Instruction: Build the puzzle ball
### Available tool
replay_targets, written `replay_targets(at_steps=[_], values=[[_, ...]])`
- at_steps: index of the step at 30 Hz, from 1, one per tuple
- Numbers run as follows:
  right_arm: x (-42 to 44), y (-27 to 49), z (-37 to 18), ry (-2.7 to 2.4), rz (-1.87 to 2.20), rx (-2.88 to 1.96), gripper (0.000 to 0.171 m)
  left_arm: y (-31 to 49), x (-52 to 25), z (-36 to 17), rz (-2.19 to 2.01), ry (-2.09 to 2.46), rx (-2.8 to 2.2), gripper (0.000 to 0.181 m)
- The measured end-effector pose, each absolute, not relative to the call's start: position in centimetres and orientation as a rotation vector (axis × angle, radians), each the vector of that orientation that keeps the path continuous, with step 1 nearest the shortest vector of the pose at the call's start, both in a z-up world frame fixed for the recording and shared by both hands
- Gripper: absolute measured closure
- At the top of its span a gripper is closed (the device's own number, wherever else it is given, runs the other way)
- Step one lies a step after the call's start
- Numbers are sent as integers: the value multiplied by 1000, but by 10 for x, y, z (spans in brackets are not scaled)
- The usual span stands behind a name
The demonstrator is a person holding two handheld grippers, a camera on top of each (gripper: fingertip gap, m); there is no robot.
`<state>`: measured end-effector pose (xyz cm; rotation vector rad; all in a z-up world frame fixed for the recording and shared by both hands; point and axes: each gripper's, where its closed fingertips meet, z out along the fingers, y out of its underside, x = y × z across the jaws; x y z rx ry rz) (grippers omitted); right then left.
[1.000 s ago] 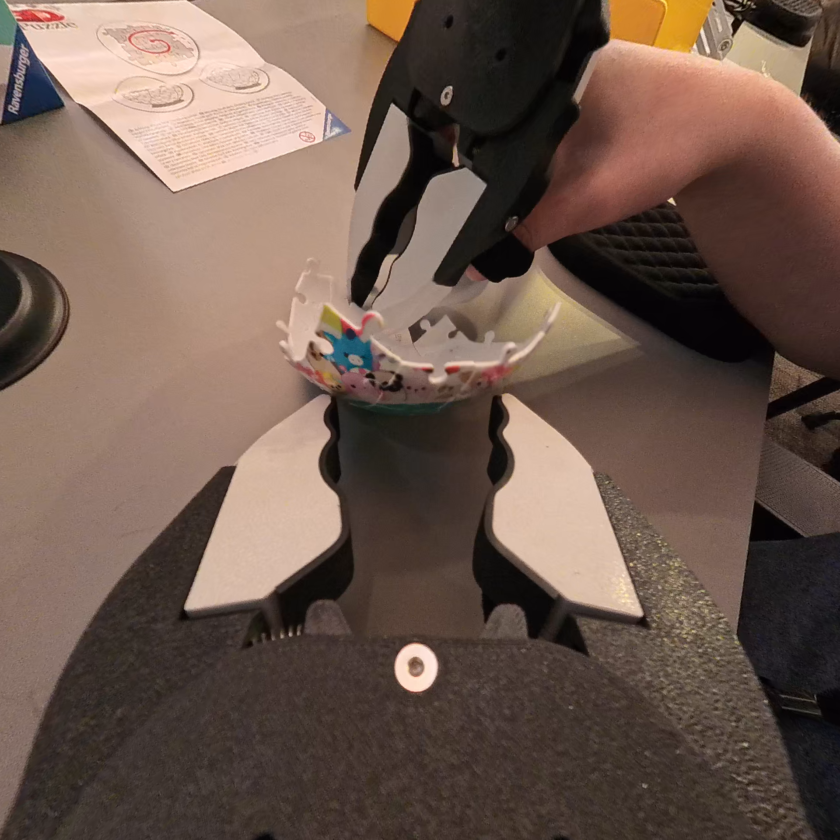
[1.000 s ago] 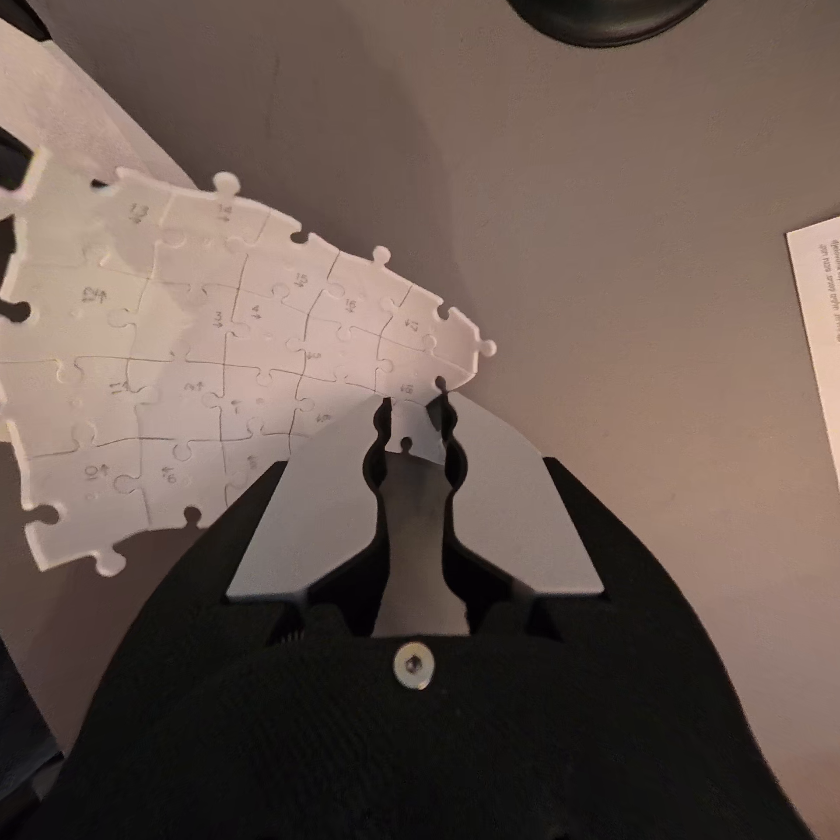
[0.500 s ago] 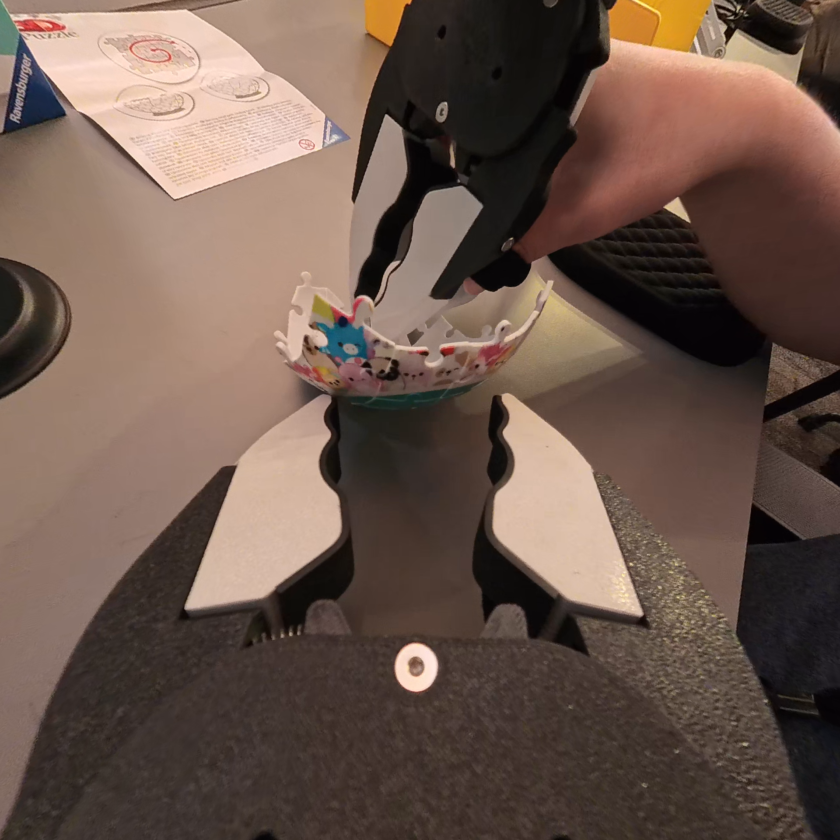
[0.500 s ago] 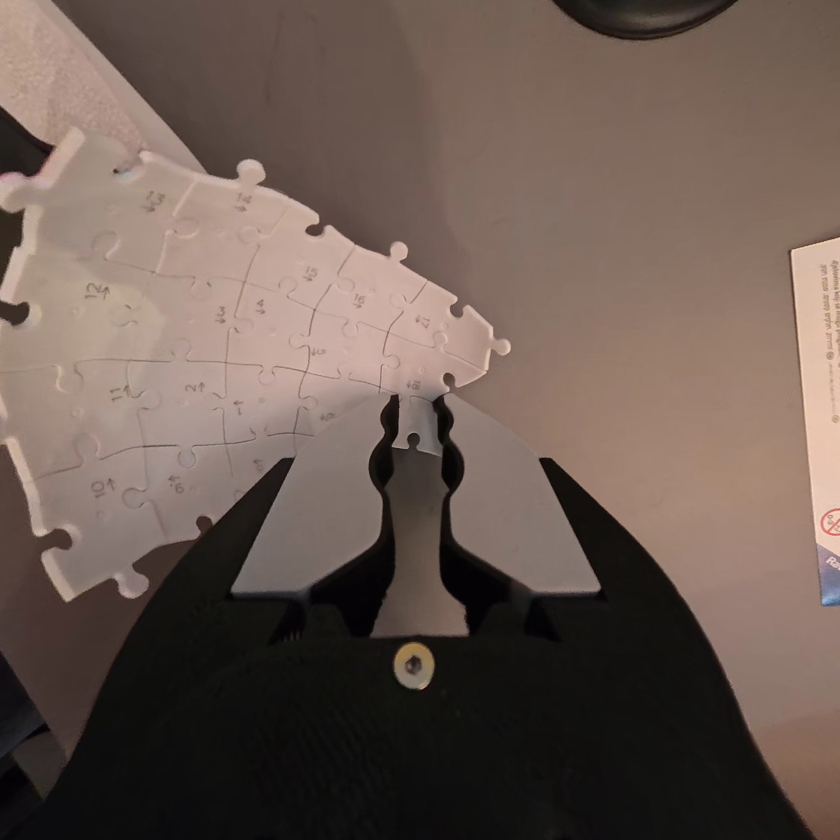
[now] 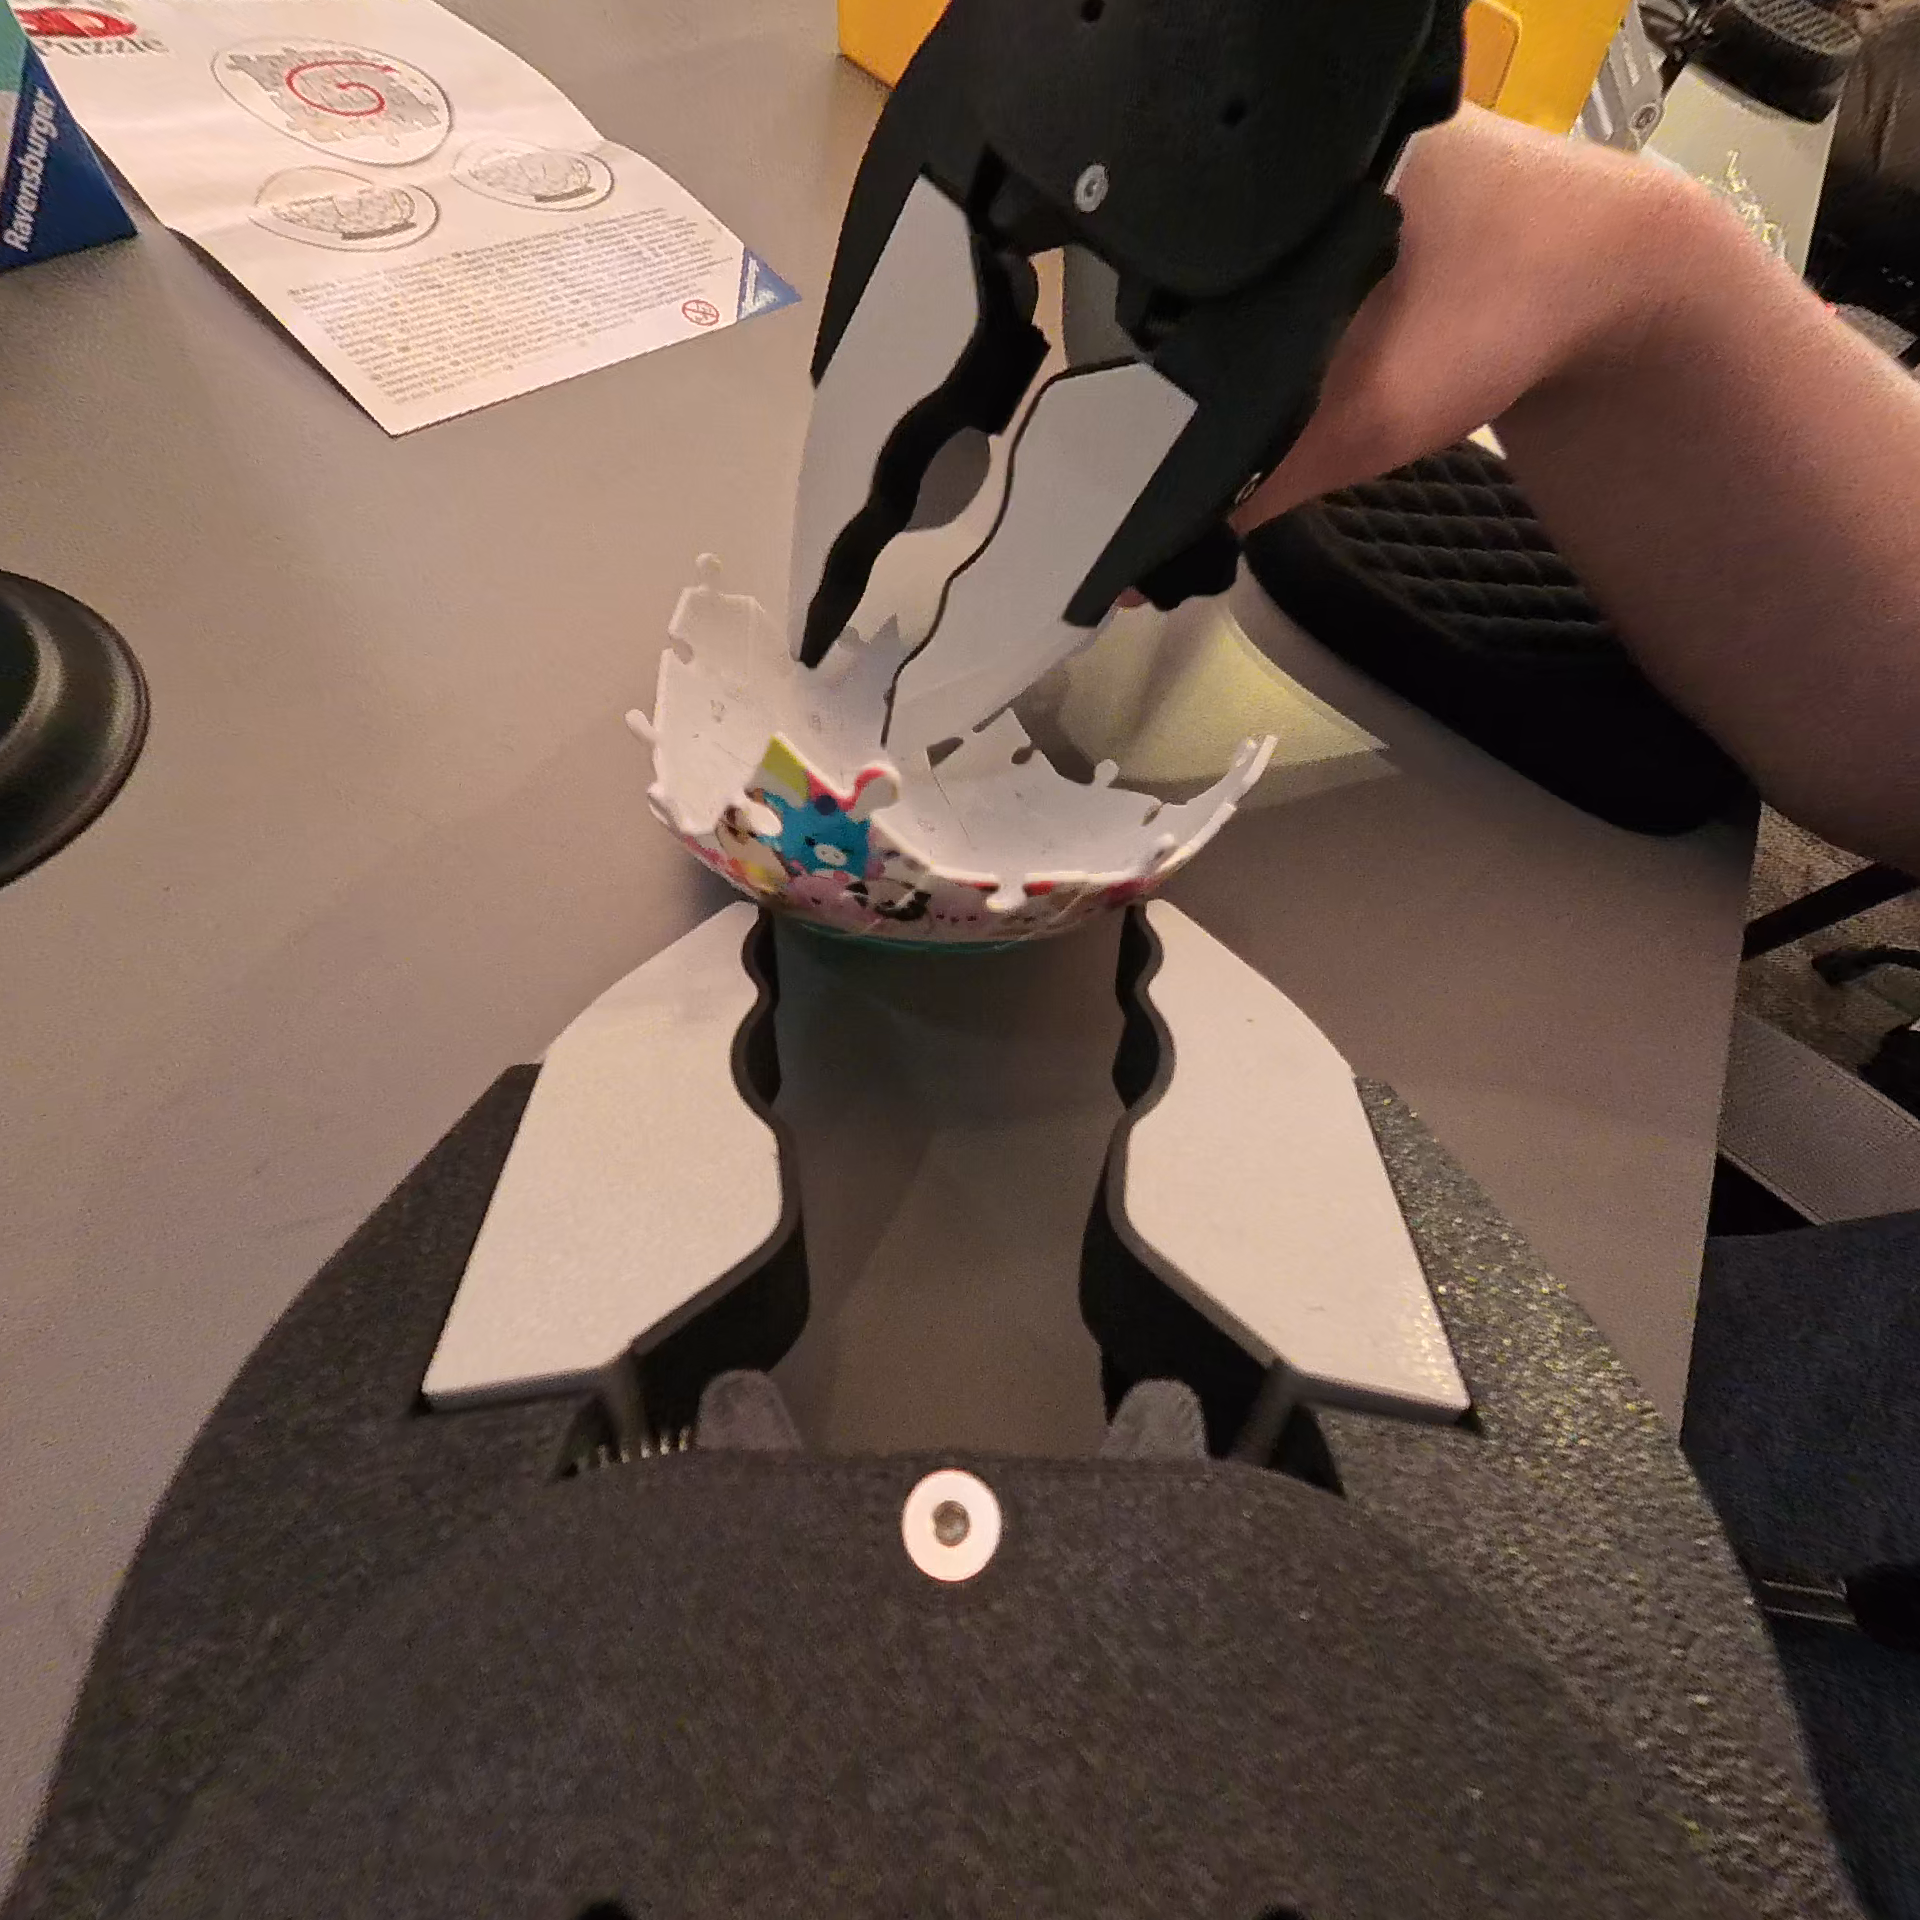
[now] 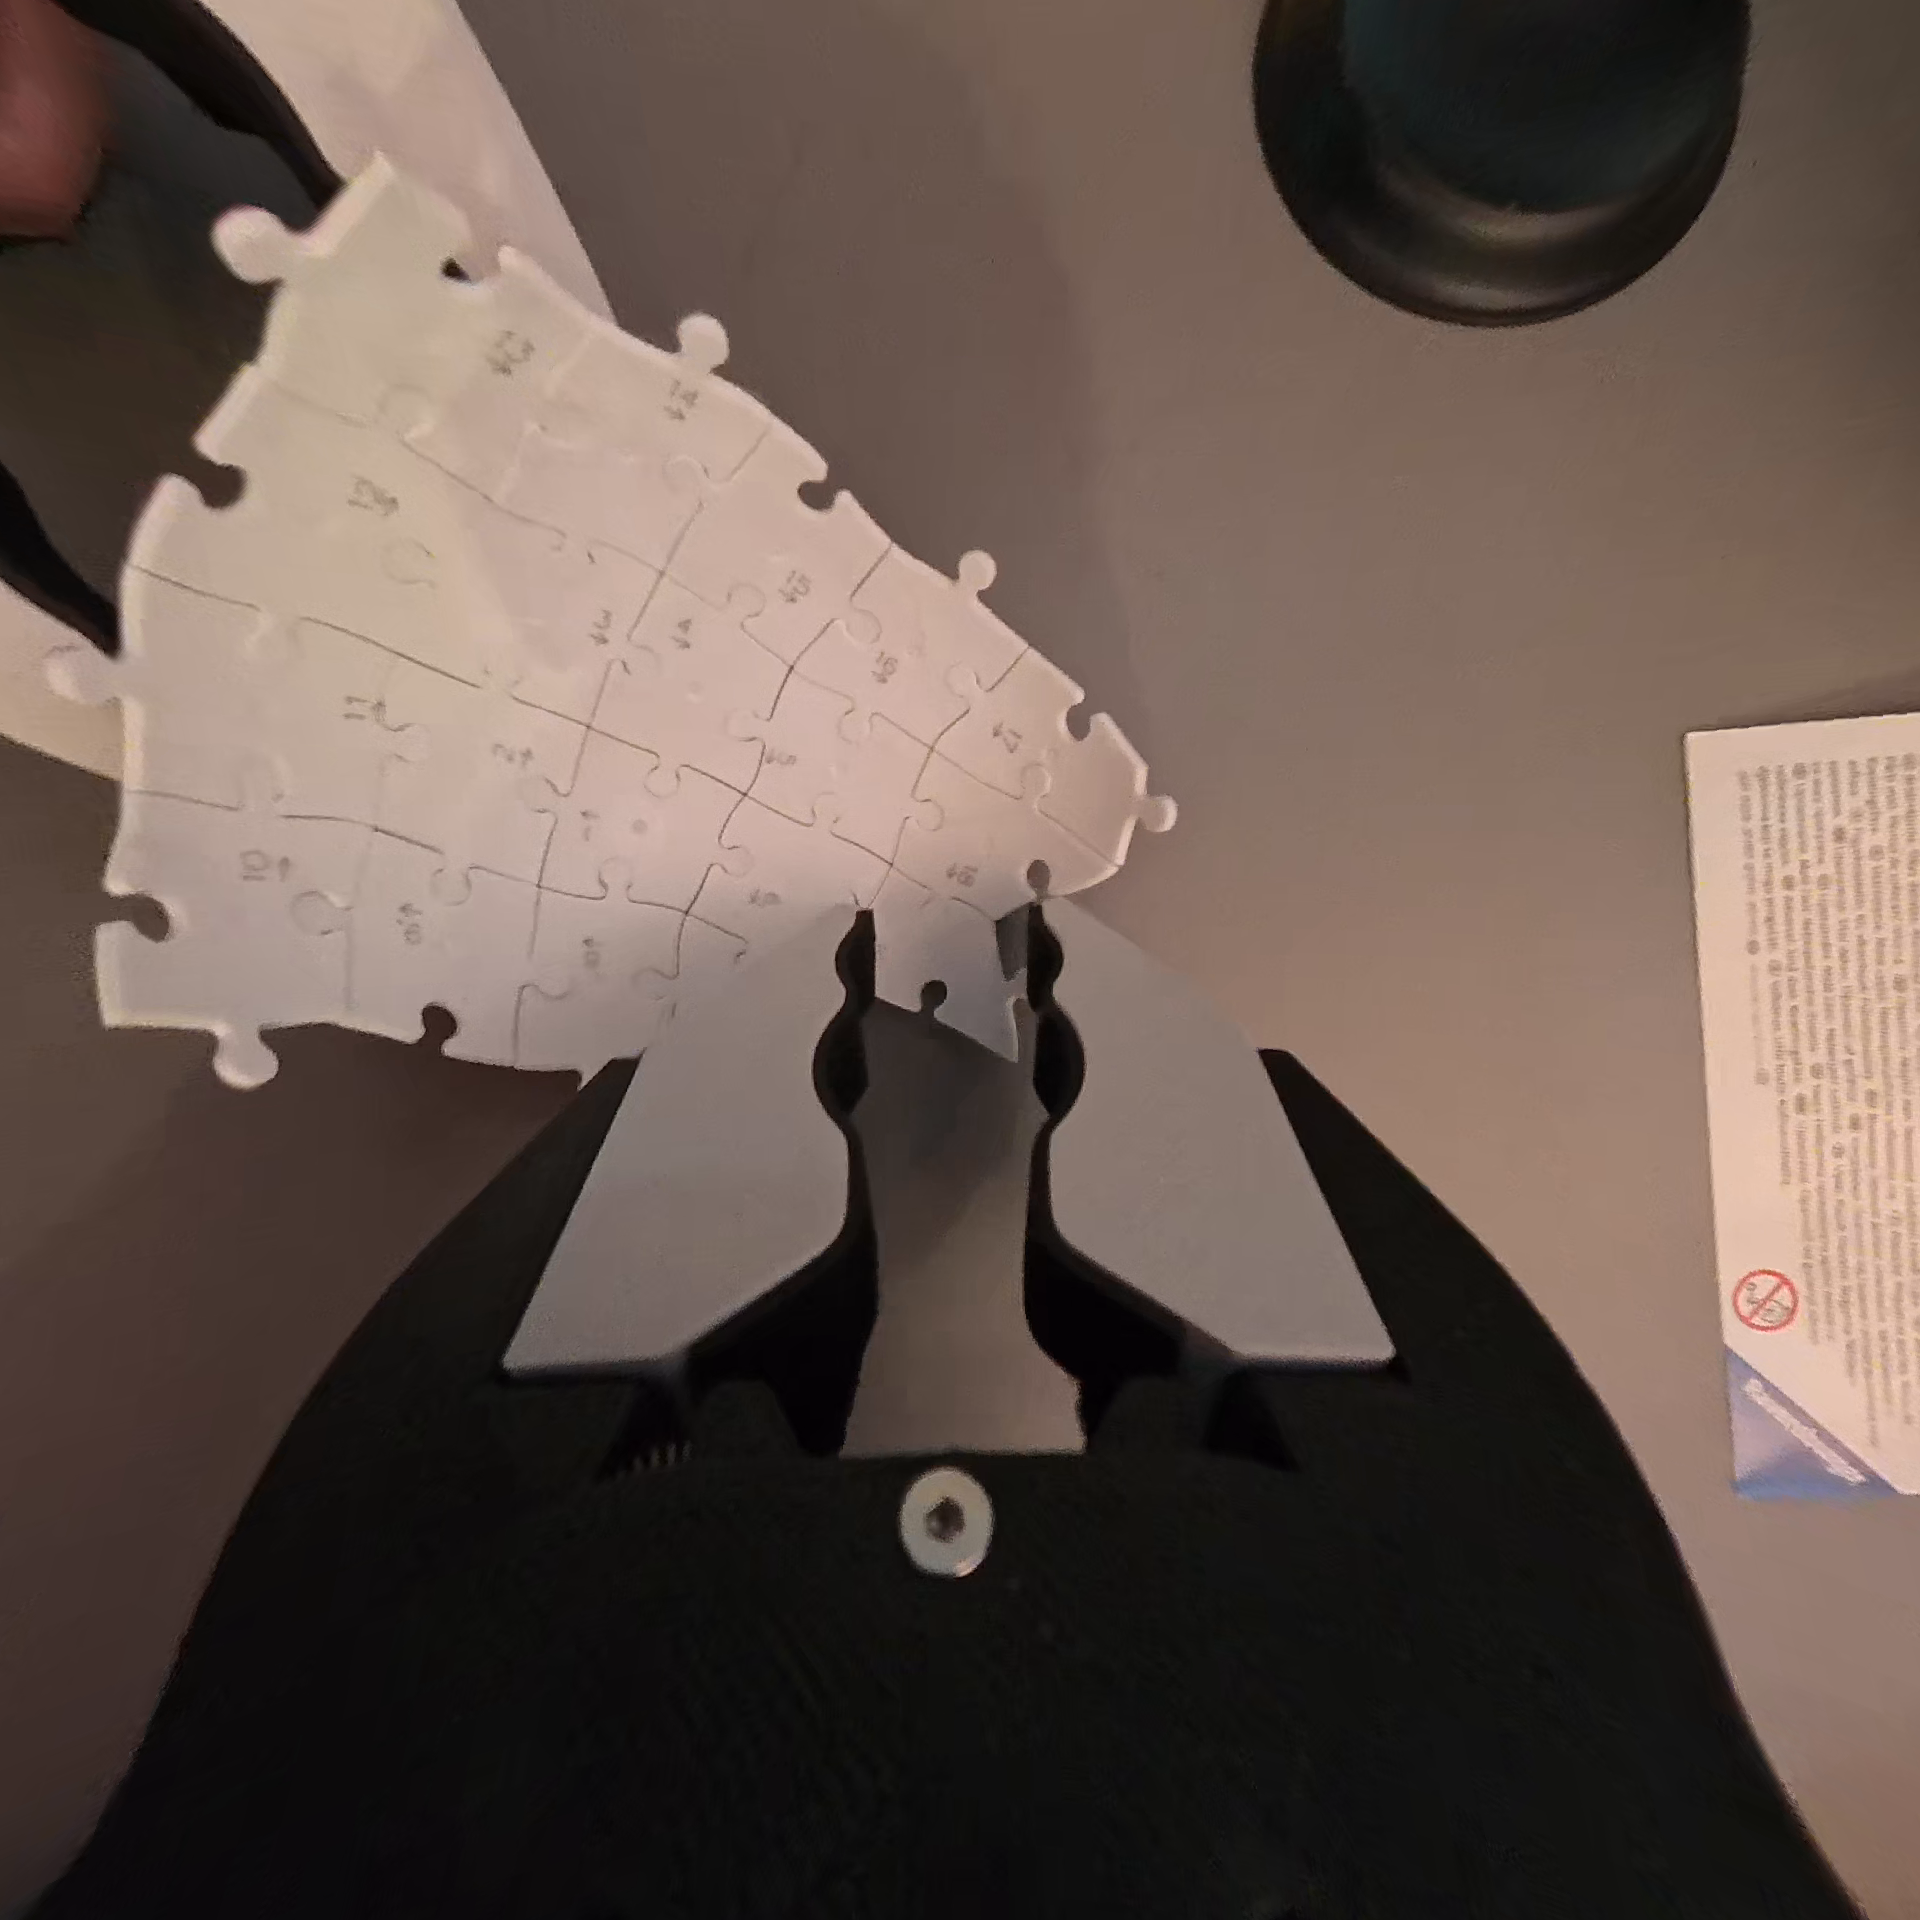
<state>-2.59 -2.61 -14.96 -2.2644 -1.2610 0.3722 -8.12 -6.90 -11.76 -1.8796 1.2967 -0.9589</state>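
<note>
The half-built puzzle ball (image 5: 831, 847) is a bowl of joined pieces, coloured outside and white inside, resting on a teal base just beyond my left fingertips. My left gripper (image 5: 943, 920) is open and empty, close in front of the bowl. My right gripper (image 5: 852, 696) reaches down from above onto the bowl's far rim. In the right wrist view the bowl's white numbered inside (image 6: 582, 707) fills the left, and my right gripper (image 6: 948, 925) is shut on a rim puzzle piece (image 6: 961, 992).
A white instruction leaflet (image 5: 416, 208) lies at the back left and shows in the right wrist view (image 6: 1808, 1091) too. A blue box corner (image 5: 42, 177), a black round fitting (image 5: 52, 727), and yellow boxes (image 5: 883, 31) are nearby. The table edge and a forearm (image 5: 1610, 468) are on the right. Across from one pair of fingers to the other is roughly 8 cm. Left tips and right tips are each some 15 cm from the black round fitting (image 5: 52, 727). The right camera catches it too, in the right wrist view (image 6: 1398, 212).
The right gripper has shifted and tipped the bowl, so more of its white inside faces the left gripper. The left gripper has stayed open and still.
</note>
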Motion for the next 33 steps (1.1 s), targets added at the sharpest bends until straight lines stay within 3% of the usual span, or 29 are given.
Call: replay_targets(at_steps=[4,8,19,33], values=[[-22,-24,-136,-1229,374,-2211,144,-68,-80,-119,-965,1294,-1882,118],[-19,-25,-124,-1236,350,-2131,170,-68,-79,-120,-963,1295,-1884,118],[-18,-21,-152,-1282,266,-2257,170,-68,-77,-117,-976,1292,-1873,119],[-15,-22,-157,-1084,568,-2385,170,-66,-69,-112,-999,1291,-1855,119]])
